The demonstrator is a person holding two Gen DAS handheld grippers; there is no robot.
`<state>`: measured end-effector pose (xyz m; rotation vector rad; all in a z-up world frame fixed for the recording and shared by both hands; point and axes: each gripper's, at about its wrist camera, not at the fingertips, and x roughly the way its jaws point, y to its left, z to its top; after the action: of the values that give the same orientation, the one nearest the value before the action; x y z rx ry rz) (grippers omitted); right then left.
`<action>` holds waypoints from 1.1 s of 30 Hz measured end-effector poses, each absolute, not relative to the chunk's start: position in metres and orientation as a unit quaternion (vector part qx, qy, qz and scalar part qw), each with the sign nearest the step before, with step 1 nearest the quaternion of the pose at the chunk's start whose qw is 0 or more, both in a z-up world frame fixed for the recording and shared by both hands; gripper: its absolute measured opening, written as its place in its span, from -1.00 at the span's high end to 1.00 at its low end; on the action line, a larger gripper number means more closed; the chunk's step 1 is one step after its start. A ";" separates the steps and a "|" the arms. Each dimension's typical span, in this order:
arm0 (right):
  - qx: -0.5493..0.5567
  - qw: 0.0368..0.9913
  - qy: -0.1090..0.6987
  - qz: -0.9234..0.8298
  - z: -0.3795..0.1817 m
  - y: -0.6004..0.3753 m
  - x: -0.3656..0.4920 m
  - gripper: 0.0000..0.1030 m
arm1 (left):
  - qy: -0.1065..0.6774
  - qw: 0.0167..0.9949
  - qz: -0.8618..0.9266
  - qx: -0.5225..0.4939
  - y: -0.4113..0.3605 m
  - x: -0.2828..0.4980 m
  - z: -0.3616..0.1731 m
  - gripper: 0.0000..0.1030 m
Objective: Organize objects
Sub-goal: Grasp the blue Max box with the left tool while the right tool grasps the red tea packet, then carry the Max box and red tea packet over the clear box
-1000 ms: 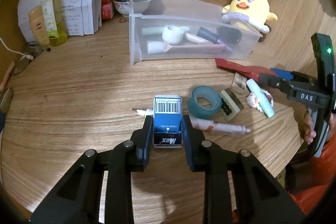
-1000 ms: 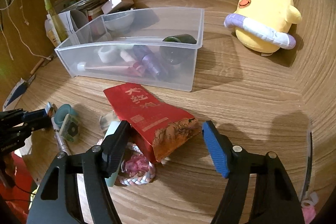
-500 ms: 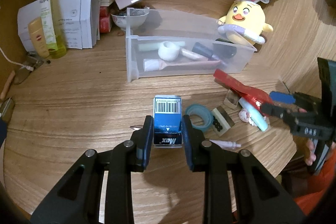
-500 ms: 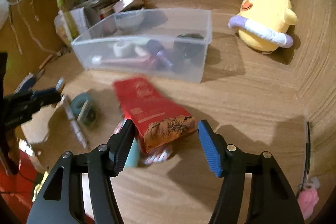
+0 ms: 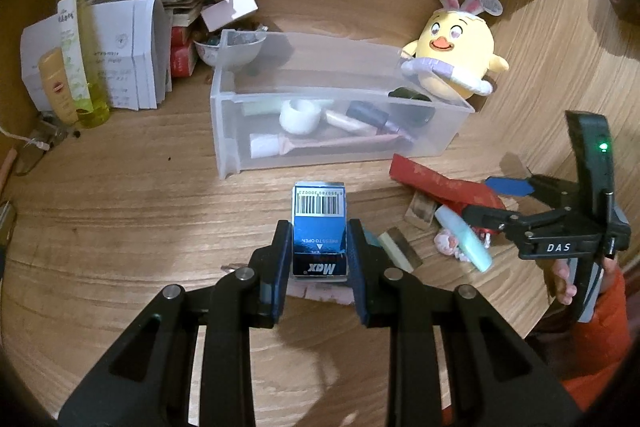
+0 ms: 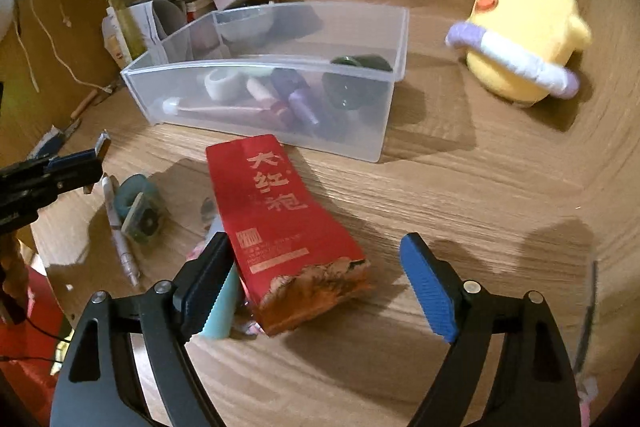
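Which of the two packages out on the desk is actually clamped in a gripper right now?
The blue staple box, pinched between the left gripper's pads. The red tea packet only lies between the right gripper's opening jaws, unclamped.

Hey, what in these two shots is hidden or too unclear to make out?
- Left wrist view: pink item under the blue box, covered by box and left gripper.
- Right wrist view: mint tube and pink trinket, behind red packet and a finger.
- Right wrist view: plush chick, motion-blurred.
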<state>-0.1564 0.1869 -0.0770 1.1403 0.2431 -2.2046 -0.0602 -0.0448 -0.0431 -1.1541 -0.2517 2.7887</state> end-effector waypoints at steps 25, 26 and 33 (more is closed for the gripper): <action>0.326 0.344 0.047 -0.879 -0.006 0.206 -0.112 -0.04 | -0.076 0.063 0.935 -0.341 -0.032 -0.079 -0.012 0.48; 0.321 0.343 0.045 -0.882 -0.004 0.205 -0.112 -0.04 | -0.076 0.062 0.936 -0.338 -0.033 -0.080 -0.010 0.48; 0.299 0.341 0.037 -0.890 0.008 0.192 -0.129 -0.04 | -0.072 0.055 0.944 -0.318 -0.036 -0.090 0.007 0.48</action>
<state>-0.1292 0.1920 0.0081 0.7793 0.0958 -2.3169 -0.0905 -0.0356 0.0067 -0.9641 -0.2176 2.8660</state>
